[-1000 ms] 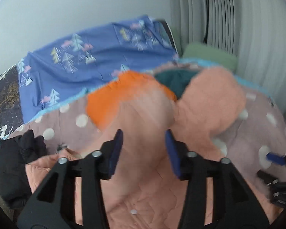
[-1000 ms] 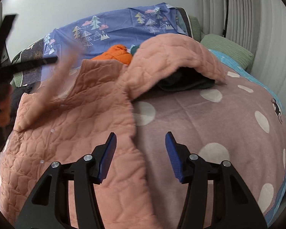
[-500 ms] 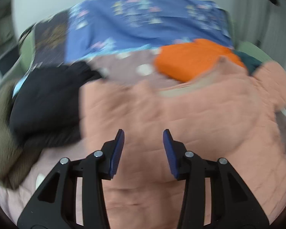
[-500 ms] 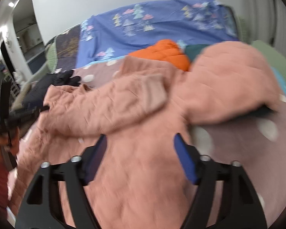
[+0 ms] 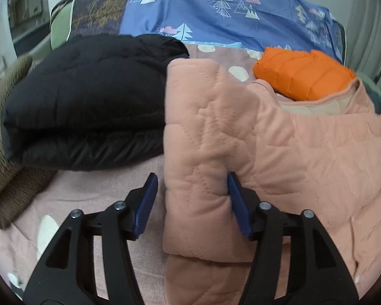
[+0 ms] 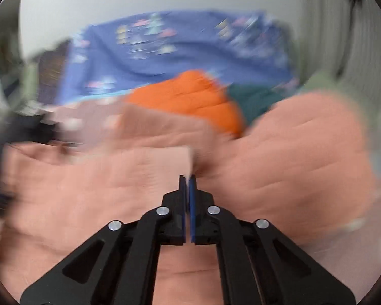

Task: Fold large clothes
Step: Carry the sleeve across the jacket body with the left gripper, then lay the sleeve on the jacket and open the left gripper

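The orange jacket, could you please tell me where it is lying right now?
In the left wrist view the orange jacket lies folded at the upper right on the bed, just behind the pink coat and before the blue sheet.

The view is motion-blurred. The right tongs (image 6: pixel 188 180) stand at six o'clock, fingers pressed together over the pink quilted jacket (image 6: pixel 89 185), seemingly pinching a fabric edge. An orange puffer jacket (image 6: pixel 190 99) lies at twelve o'clock, a dark teal garment (image 6: pixel 254 99) at one o'clock, blue tree-print bedding (image 6: pixel 180 48) behind.
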A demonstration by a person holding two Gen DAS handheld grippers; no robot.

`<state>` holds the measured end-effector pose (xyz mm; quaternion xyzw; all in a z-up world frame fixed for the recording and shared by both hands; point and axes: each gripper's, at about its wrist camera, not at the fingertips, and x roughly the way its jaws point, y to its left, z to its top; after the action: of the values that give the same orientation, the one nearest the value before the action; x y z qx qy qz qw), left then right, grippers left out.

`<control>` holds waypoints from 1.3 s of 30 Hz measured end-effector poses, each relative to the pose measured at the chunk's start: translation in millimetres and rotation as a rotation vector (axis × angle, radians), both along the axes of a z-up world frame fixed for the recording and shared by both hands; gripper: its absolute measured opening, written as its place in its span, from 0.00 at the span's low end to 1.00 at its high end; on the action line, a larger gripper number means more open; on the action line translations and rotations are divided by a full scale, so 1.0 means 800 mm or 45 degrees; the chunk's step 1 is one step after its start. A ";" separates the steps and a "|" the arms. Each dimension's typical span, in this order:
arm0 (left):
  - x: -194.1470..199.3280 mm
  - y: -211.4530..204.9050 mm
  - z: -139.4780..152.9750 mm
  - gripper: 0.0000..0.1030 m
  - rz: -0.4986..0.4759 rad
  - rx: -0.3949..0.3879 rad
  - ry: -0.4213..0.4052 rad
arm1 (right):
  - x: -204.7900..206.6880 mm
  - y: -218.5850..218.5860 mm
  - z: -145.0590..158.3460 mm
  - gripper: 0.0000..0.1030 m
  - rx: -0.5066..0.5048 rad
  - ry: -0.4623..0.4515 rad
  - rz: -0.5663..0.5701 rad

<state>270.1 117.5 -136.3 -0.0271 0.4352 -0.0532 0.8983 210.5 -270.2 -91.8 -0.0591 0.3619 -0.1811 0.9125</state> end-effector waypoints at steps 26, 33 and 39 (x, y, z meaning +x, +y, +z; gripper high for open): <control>-0.032 -0.112 -0.011 0.17 -0.156 0.197 -0.107 | -0.115 -0.082 0.048 0.09 0.862 -0.237 0.292; -0.029 -0.111 -0.014 0.17 -0.155 0.222 -0.115 | -0.174 -0.344 0.008 0.44 1.335 -0.443 -0.358; -0.029 -0.114 -0.014 0.17 -0.155 0.237 -0.115 | -0.156 -0.424 -0.058 0.69 1.702 -0.553 -0.540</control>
<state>247.2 26.0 -147.4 0.0851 0.3981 -0.0681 0.9109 85.5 -609.5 -138.4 0.6185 0.2099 -0.1021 0.7503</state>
